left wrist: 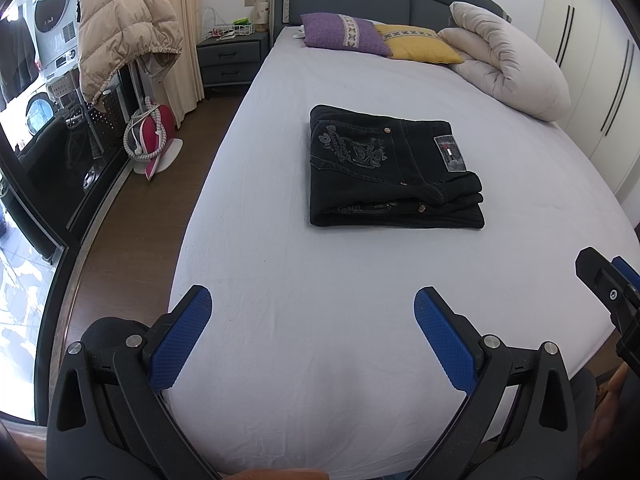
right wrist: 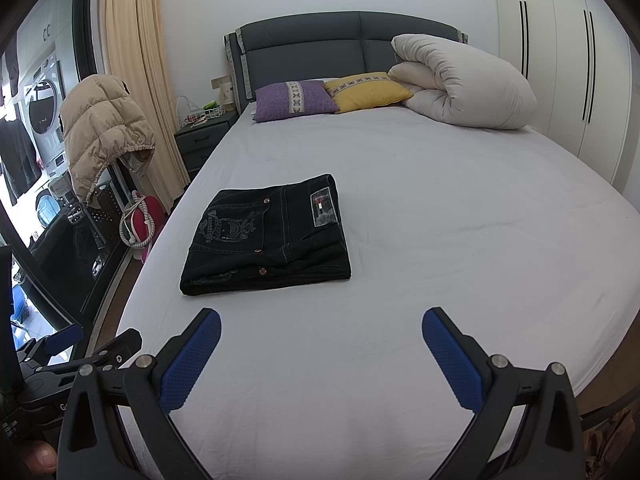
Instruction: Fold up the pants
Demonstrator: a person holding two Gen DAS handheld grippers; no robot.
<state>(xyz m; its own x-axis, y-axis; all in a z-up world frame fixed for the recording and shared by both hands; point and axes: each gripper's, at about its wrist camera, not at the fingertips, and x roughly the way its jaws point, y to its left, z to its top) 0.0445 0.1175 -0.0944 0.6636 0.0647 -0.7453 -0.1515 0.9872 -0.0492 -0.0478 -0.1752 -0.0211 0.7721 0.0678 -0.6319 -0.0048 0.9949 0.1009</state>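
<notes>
two grippers hang over the foot end of the bed [left wrist: 360, 280], both with the blue pads wide apart and nothing between them. the left gripper [left wrist: 313, 316] and the right gripper [right wrist: 321, 336] are well apart from the pants [left wrist: 392, 168]. the black pants lie folded into a flat rectangle on the white sheet, about the middle of the bed, with the back pocket and the label patch up. behind the pants, at the headboard, lie a purple pillow [left wrist: 344, 34], a yellow pillow [left wrist: 420, 44] and a rolled white duvet [left wrist: 508, 64].
</notes>
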